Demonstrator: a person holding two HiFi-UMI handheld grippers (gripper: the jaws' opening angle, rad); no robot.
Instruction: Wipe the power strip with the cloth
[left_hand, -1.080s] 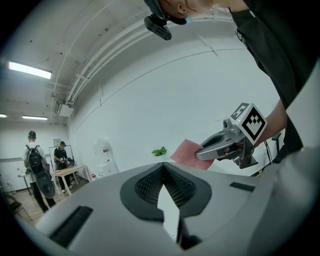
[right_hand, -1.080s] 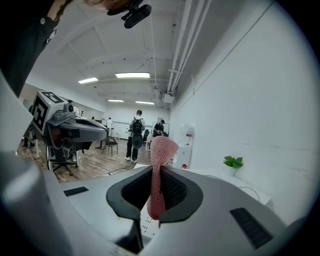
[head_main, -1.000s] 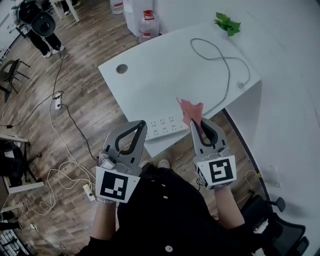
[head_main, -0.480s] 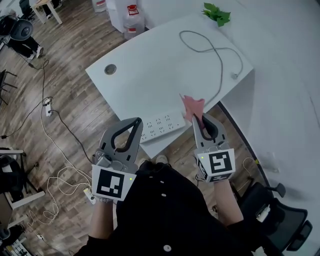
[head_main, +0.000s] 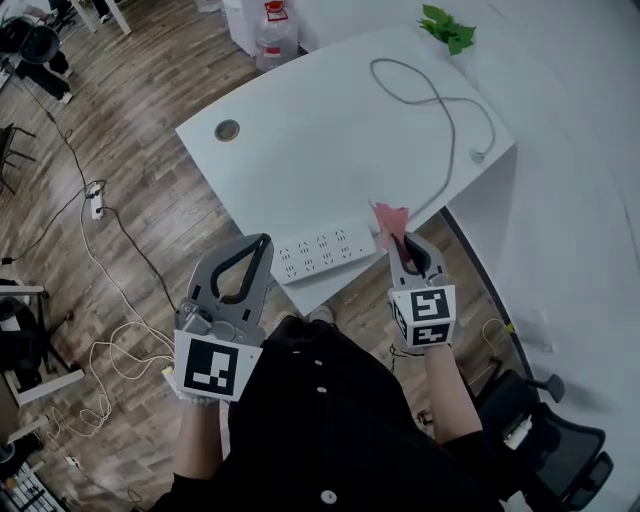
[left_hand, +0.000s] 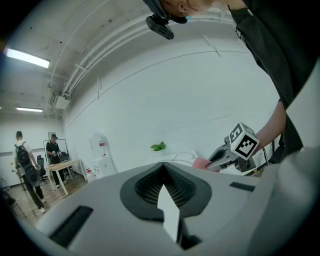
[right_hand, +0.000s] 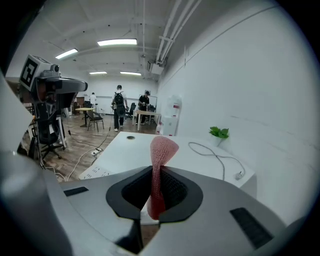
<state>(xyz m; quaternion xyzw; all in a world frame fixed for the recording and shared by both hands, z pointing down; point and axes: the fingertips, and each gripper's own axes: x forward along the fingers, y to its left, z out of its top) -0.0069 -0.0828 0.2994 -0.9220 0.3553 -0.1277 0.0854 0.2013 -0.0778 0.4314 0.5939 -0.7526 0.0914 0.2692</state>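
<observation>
Two handheld grippers are recorded over the near edge of a white desk (head_main: 300, 150).

- Left gripper (head_main: 258, 246): jaws pressed together, with nothing between them. It is held off the desk's near-left edge, above the wooden floor (head_main: 150, 90).
- Right gripper (head_main: 402, 248): jaws pinching a pink cloth (head_main: 388, 220), which stands up out of the jaw tips and folds over at its top. It is held at the desk's near edge.
- White power strip (head_main: 322, 252): laid flat along the near edge of the desk, sockets upward, between the two gripper tips. Its right end is seen just beside the cloth; contact between the two cannot be told.
- Grey cable (head_main: 440, 100): looped over the far right part of the desk, with its plug end (head_main: 480, 157) close to the right edge.
- Green plant (head_main: 447, 27): set at the far right corner.
- Round grommet (head_main: 227, 130): set in the desk top near the far left corner.
- Water bottle (head_main: 277, 25): stood on the floor beyond the far edge.
- Loose floor cables (head_main: 120, 240): trailed across the floor left of the desk.
</observation>
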